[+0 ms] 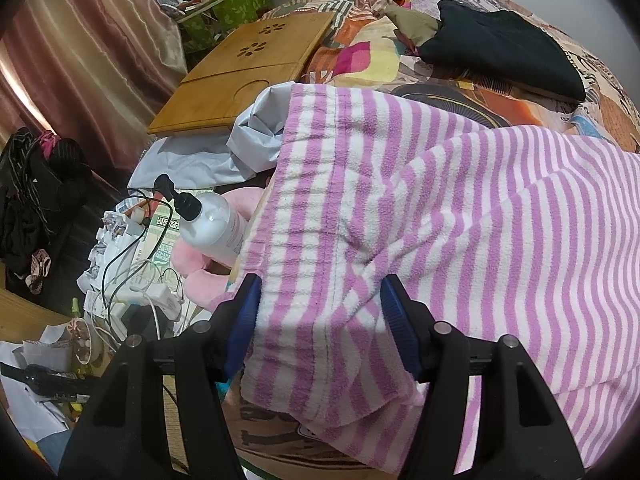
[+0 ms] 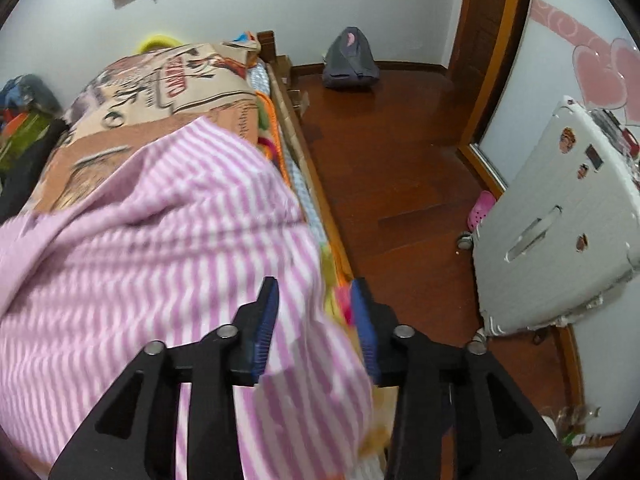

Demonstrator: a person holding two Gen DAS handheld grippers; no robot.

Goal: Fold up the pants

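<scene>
The pink-and-white striped fleece pants (image 1: pixel 420 208) lie spread across the bed, with the waist end toward the left edge. My left gripper (image 1: pixel 322 292) hovers over the waist part with its jaws wide. The cloth lies between and under the blue pads (image 1: pixel 244 312), which do not pinch it. In the right wrist view the same pants (image 2: pixel 160 240) drape toward the bed's right side. My right gripper (image 2: pixel 316 300) stands partly open over the cloth's edge. Striped fabric lies loose between its pads (image 2: pixel 266 320).
A patterned bedspread (image 1: pixel 460 92) covers the bed, with a dark garment (image 1: pixel 500 48) and a wooden lap tray (image 1: pixel 240 68) on it. A white pump bottle (image 1: pixel 212 224), cables and clutter sit off the left side. To the right lie the wooden floor (image 2: pixel 380 160) and a white suitcase (image 2: pixel 560 216).
</scene>
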